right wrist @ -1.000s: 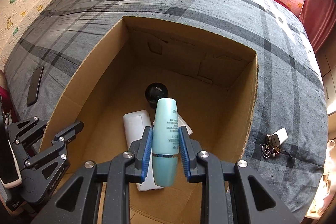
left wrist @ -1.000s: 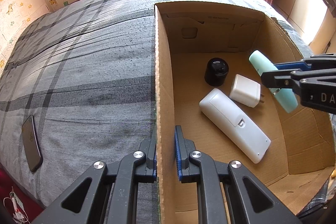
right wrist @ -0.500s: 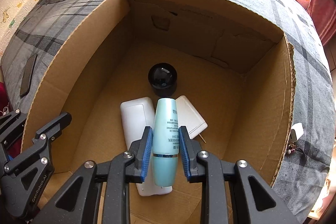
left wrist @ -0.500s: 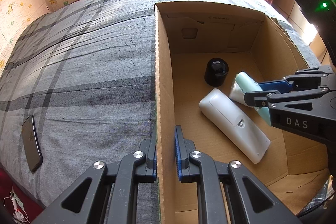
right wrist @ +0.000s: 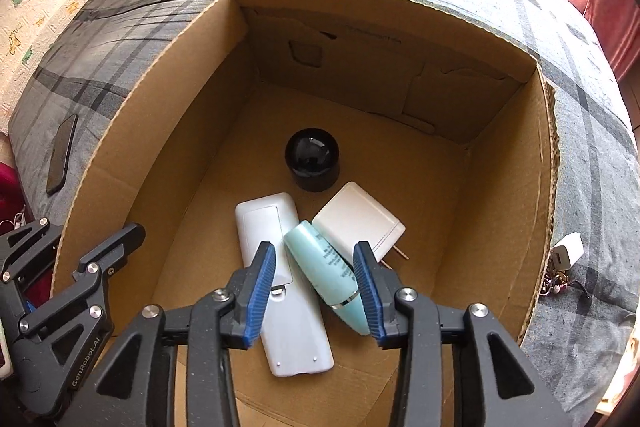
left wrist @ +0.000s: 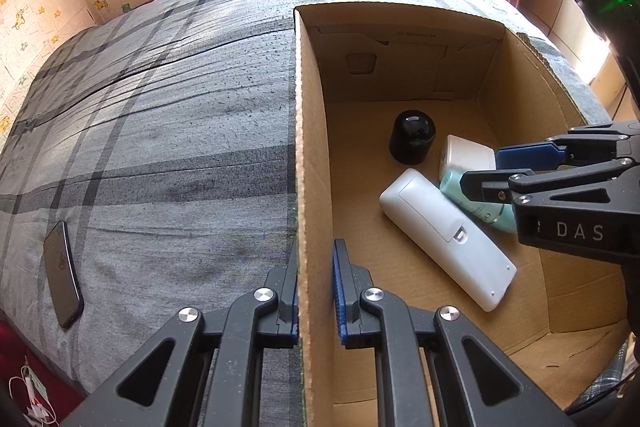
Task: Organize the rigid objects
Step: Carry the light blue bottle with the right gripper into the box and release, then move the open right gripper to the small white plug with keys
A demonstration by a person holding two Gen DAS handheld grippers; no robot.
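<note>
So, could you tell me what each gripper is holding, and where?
Left gripper clamps the box by its side wall. Right gripper is open; the bottle lies free.

The right tool [right wrist: 316, 293] has sunk into the box and spread its jaws. The teal bottle [right wrist: 326, 273], gripped earlier, now lies loose between white remote [right wrist: 280, 291] and charger [right wrist: 358, 223].

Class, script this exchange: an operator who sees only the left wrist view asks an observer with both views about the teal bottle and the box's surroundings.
Operator: Is the right tool gripping the teal bottle?
Observer: No. The right tool is open, and the teal bottle lies between its pads inside the cardboard box.
Operator: Is there anything beyond the box's right wall?
Observer: A white charger with keys lies on the blanket there.
</note>
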